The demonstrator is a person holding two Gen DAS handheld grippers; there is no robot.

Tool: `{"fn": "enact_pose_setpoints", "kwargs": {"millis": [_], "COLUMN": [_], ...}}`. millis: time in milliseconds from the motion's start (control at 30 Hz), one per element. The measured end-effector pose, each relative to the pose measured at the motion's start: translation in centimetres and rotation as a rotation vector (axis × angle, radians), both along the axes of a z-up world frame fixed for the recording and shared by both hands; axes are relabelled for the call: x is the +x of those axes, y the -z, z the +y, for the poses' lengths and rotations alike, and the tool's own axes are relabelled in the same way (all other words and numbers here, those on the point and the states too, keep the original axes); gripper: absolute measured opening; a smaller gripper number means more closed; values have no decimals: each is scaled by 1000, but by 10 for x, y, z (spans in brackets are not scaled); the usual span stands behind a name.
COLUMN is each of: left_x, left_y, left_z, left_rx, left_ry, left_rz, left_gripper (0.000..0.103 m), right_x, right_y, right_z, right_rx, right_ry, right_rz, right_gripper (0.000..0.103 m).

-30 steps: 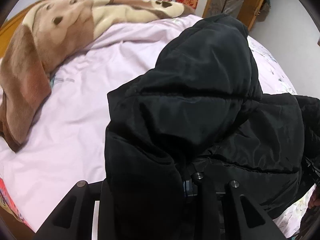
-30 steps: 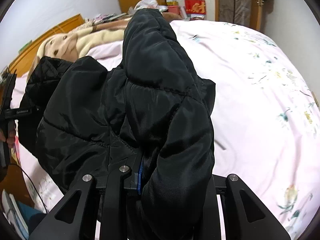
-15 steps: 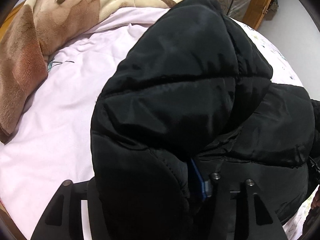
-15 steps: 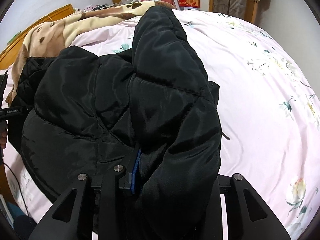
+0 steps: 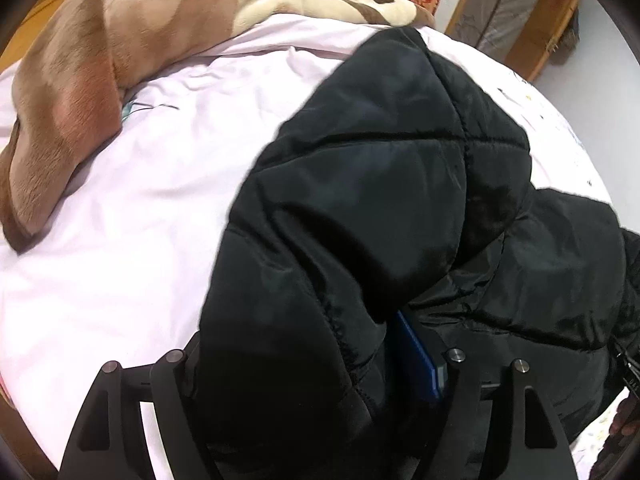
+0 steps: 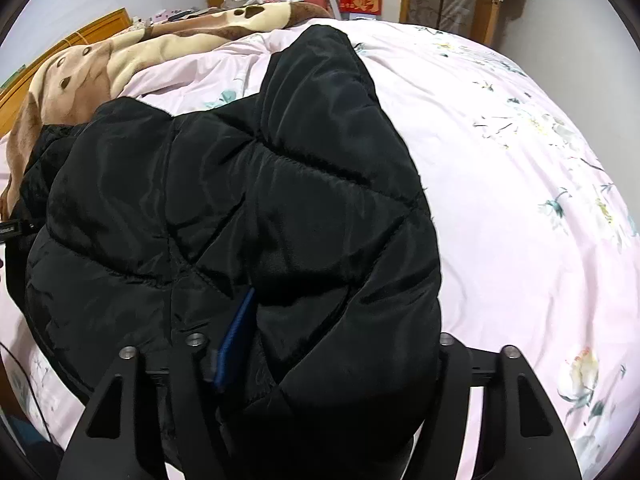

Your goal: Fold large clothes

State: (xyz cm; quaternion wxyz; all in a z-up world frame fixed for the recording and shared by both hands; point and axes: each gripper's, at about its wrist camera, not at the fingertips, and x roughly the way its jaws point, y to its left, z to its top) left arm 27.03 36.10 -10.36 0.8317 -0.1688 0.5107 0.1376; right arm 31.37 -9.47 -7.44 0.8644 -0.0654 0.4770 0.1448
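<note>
On the pink bedsheet (image 5: 120, 240), the black puffer jacket (image 5: 380, 200) fills the frame's centre and right, and both the left gripper (image 5: 308, 360) and right gripper (image 6: 320, 344) have just been opening, jaws now spread around loosened folds, suggesting this fold is being released.

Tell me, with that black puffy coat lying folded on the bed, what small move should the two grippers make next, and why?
Probably draw both grippers back and clear. The black coat now rests on the pink bedsheet, and the jaws of the left gripper and the right gripper have just been opening, with thick folds between them. Backing off gently should leave the fold undisturbed.
</note>
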Motion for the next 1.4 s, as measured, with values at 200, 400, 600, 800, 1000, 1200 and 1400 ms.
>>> {"fn": "enact_pose_setpoints", "kwargs": {"millis": [200,400,600,800,1000,1200,1400], "left_x": [-23,-57,-94,-141,-173,-206,-230], "left_y": [-35,-72,-90,-102,-113,-123,-132], "left_z": [6,-10,-46,-84,-117,-150,-176], "left_rx": [51,99,159,181,220,238,211], "left_ry": [-25,4,52,50,70,86,111], "left_rz": [-58,-131,-140,-146,-165,-210,-243], "left_gripper": [76,83,83,83,83,83,83], "right_x": [-23,-54,-72,-113,-150,-185,-212], "right_y": [-28,-65,-75,-81,-90,-100,-105], "right_z": [-22,-9,45,60,64,64,63], "right_rx": [19,20,51,71,74,85,75], "right_ry": [64,68,80,86,77,65,49], "right_rz": [-73,-151,-160,-147,-174,-207,-229], "right_gripper": [78,78,78,78,78,78,78]}}
